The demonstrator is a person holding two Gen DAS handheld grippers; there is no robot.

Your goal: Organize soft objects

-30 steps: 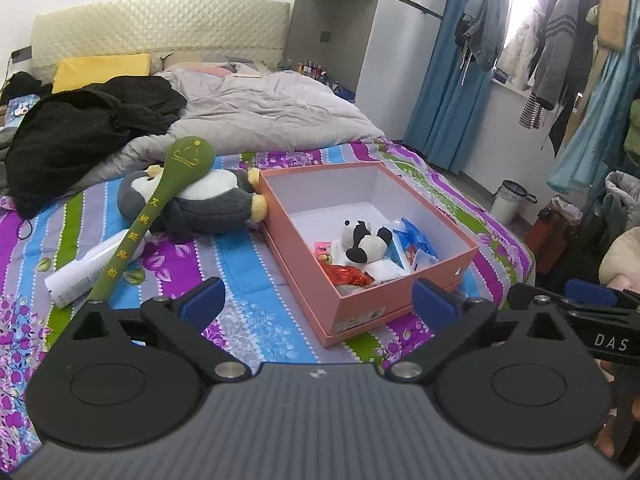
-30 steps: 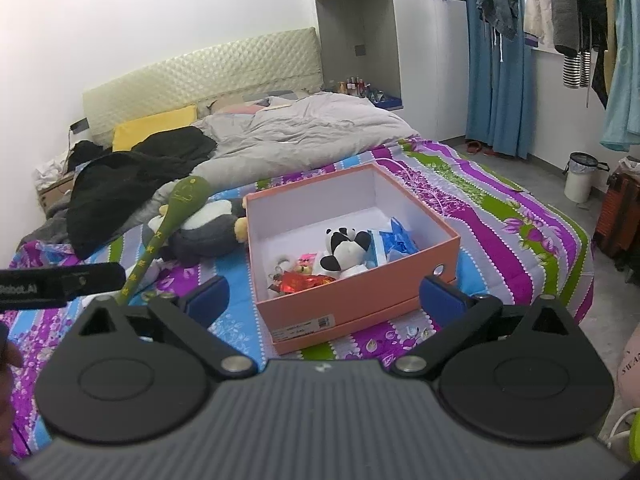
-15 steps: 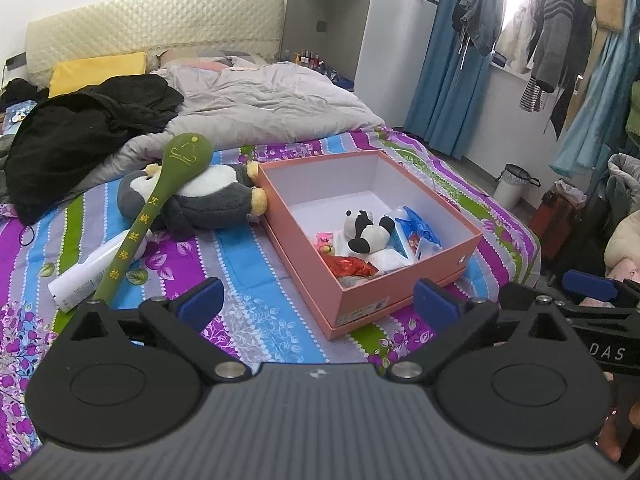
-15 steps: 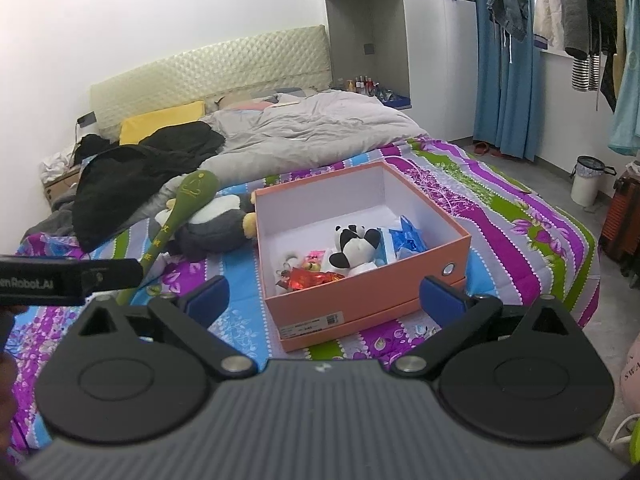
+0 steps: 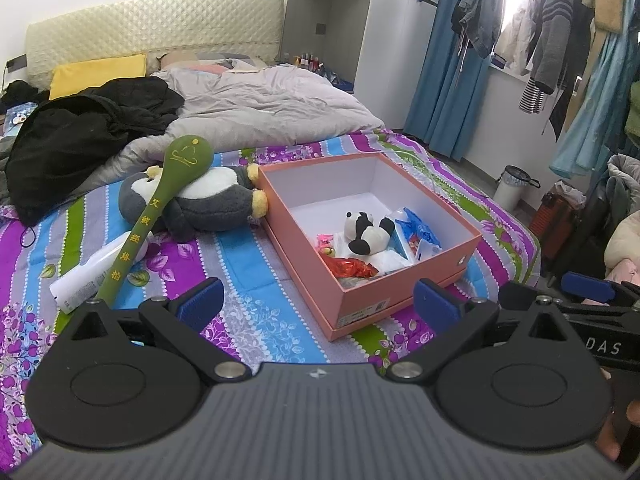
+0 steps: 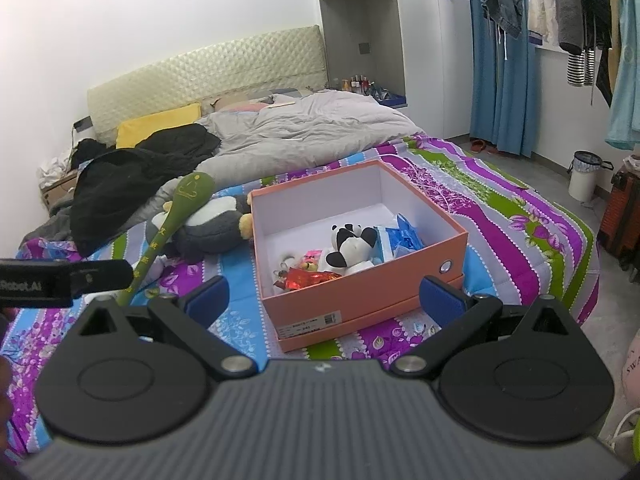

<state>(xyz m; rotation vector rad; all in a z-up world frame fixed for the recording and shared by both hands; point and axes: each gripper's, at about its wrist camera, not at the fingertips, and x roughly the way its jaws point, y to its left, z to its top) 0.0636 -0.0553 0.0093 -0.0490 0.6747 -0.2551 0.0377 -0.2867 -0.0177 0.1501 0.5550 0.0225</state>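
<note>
Left claw [image 5: 316,300], right claw [image 6: 324,296]: both released, empty, level before pink box [image 6: 360,300]. Right claw lettering: "DAS".

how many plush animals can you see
2: a panda lies inside the pink box, and a penguin lies on the bed against the box's left wall. The box's clutter may hide others.

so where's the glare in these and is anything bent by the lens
Left wrist view: the window behind the hanging clothes is blown out white; the wardrobe edges bow with fisheye curve. Right wrist view: light is even, with no hard glare; the headboard and blue curtain lean and curve. Both views: the pink box stays sharp.
</note>
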